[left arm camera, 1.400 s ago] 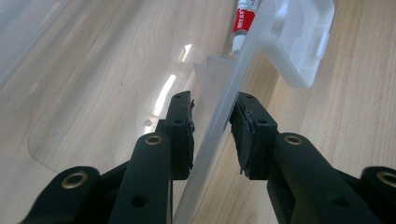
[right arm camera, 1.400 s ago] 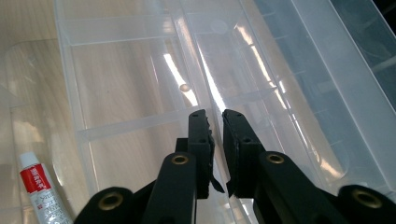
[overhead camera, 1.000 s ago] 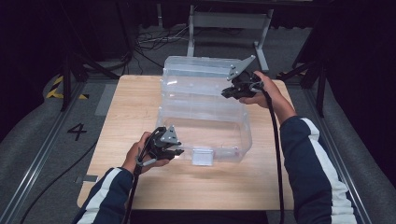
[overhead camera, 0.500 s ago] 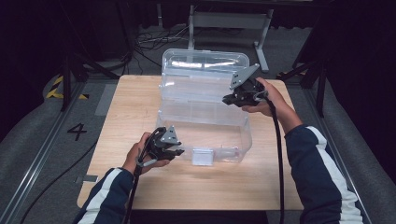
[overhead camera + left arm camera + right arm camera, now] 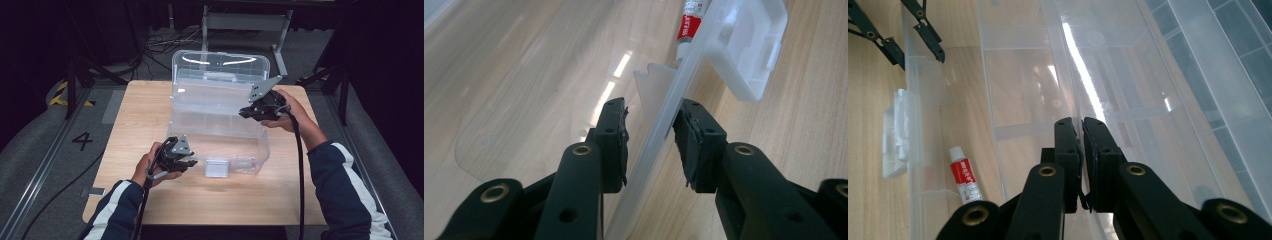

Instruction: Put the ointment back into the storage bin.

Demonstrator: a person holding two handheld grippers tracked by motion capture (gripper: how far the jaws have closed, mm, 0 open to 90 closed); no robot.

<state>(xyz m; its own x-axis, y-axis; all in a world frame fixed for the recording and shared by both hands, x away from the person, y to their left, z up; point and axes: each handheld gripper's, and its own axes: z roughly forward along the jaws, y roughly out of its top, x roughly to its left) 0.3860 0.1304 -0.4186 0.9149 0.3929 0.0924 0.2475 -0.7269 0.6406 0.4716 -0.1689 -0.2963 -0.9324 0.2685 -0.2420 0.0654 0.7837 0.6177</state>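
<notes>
Clear plastic box (image 5: 220, 125), lid upright, long axis crosswise

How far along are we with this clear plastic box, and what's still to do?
Done: the clear box's lid stands open at the back, and a small red-and-white tube lies inside the box. In hand: the left gripper straddles the front wall, jaws just apart from it; the right gripper is shut on the thin edge of the inner tray. Left, probably: moving that tray.

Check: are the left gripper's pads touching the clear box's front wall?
Cannot tell. In the left gripper view the left gripper straddles the clear box's front wall; the right pad looks against it, the other stands off.
</notes>
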